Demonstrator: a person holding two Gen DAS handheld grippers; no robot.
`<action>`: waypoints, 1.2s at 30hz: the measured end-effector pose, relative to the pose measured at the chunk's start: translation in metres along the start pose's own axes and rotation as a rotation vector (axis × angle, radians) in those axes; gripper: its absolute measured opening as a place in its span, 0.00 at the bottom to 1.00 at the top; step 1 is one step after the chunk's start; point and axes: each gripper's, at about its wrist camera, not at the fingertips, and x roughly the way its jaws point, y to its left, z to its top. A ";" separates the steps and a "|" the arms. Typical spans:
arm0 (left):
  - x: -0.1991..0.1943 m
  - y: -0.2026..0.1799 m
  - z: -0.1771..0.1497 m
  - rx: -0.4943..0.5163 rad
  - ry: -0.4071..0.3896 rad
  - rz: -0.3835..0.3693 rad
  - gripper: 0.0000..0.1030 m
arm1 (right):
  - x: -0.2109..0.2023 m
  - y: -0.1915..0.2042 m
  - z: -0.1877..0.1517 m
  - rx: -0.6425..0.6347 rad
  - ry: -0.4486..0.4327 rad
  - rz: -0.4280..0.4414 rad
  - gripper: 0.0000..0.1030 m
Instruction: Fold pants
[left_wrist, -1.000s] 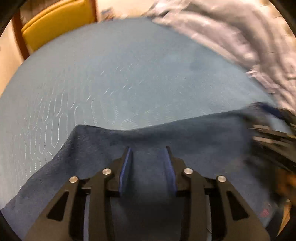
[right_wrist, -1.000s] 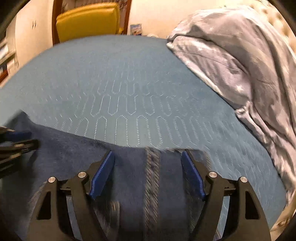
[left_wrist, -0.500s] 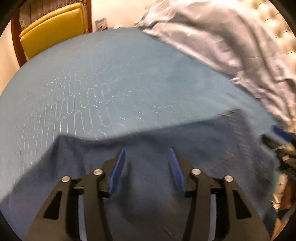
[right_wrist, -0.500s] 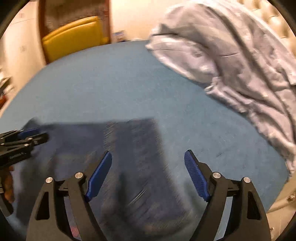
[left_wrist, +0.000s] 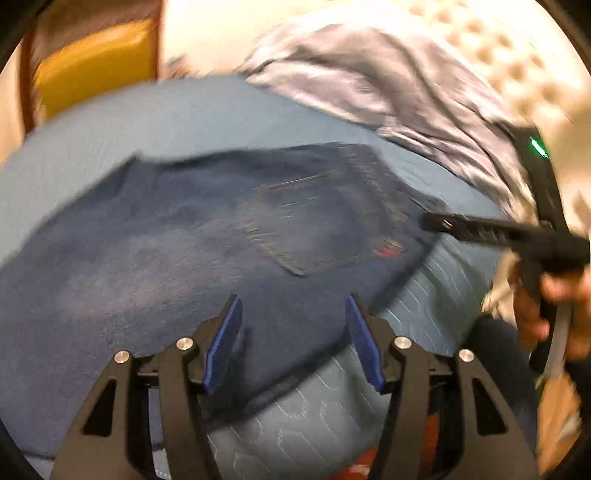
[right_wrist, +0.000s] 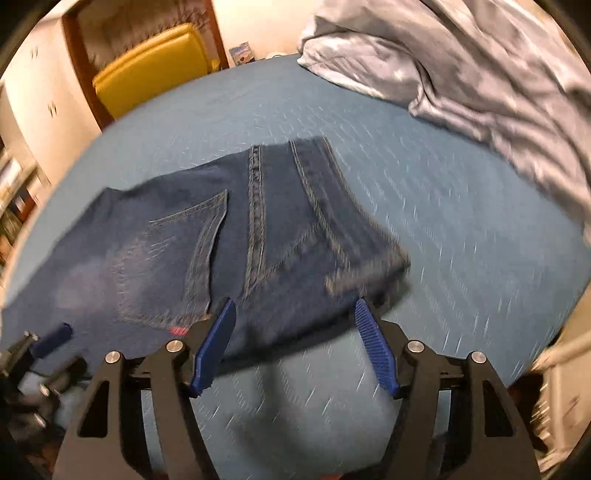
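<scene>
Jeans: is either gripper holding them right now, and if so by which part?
Nothing is held. The left gripper and the right gripper are both open, with the jeans lying loose on the bed.

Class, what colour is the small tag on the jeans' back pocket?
Red; the tag on the jeans shows best in the left wrist view.

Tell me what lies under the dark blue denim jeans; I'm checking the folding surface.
The dark blue denim jeans lie on a light blue quilted bedspread; whatever sits directly beneath the denim is covered.
</scene>
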 end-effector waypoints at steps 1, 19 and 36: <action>0.000 -0.009 0.000 0.042 -0.004 -0.003 0.57 | -0.001 -0.003 -0.008 0.028 0.009 0.019 0.63; 0.013 -0.036 -0.010 0.241 0.011 0.059 0.06 | 0.002 -0.036 -0.012 0.279 0.030 0.158 0.49; 0.005 -0.034 -0.013 0.244 0.006 0.043 0.01 | 0.019 -0.029 0.005 0.350 0.072 0.183 0.03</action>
